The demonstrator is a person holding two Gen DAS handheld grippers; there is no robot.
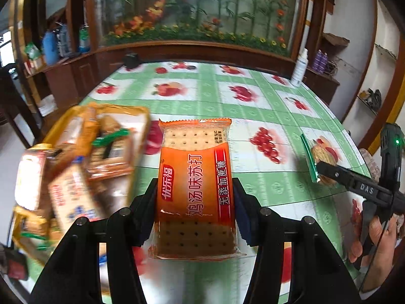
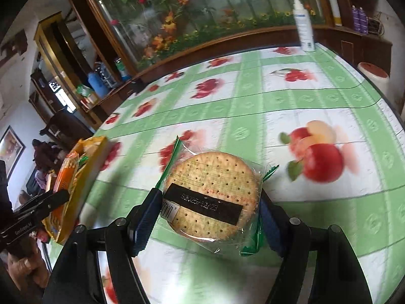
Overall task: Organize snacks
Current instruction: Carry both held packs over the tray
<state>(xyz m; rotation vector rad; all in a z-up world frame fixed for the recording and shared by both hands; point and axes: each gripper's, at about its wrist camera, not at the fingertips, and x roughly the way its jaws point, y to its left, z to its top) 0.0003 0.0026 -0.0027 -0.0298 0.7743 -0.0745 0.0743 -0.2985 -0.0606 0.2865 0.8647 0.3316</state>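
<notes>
My left gripper (image 1: 195, 200) is shut on an orange soda cracker pack (image 1: 196, 177), held above the table. To its left stands a yellow tray (image 1: 63, 124) holding several snack packs (image 1: 76, 167). My right gripper (image 2: 210, 210) is shut on a clear pack of round crackers (image 2: 215, 192) with green ends, just above the tablecloth. In the left wrist view the right gripper (image 1: 319, 167) shows at the right with the round cracker pack (image 1: 320, 155). In the right wrist view the yellow tray (image 2: 86, 174) and the left gripper (image 2: 60, 197) with its orange pack (image 2: 66, 172) show at the left.
The table has a green and white fruit-print cloth (image 1: 215, 96). A white spray bottle (image 2: 303, 25) stands at the far right edge. A wooden cabinet with a glass flower panel (image 1: 197, 12) runs behind the table. A white and red stool (image 2: 374, 76) stands off the right side.
</notes>
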